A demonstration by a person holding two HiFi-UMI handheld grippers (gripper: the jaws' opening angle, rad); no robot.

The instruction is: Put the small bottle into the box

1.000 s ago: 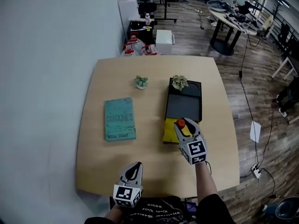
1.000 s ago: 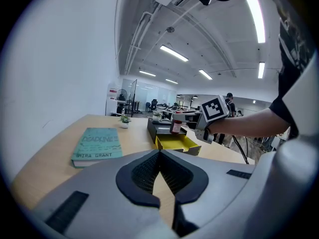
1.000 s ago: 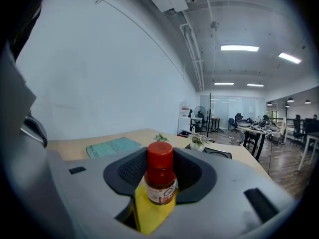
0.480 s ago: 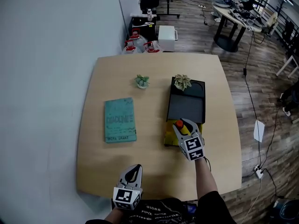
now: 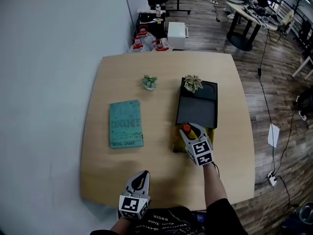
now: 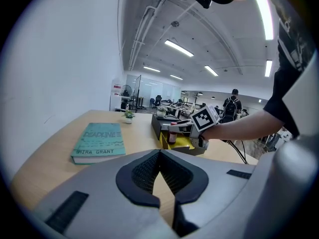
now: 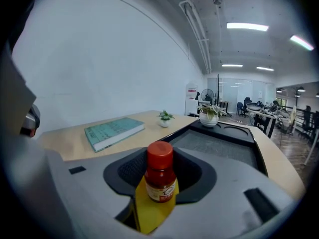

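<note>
Clamps small bottle (image 7: 160, 176) upright, red cap up, between half-parted jaws of right gripper (image 5: 190, 130), over yellow box (image 5: 176, 140) at 4 o'clock from table (image 5: 161, 180) centre. Shows left gripper (image 5: 141, 175) empty, jaws together, at table's 6 o'clock edge. Lists teal book (image 5: 126, 124) at 9 o'clock.

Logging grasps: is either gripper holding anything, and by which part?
The right gripper holds the small bottle by its body, below the red cap. The left gripper holds nothing.
</note>
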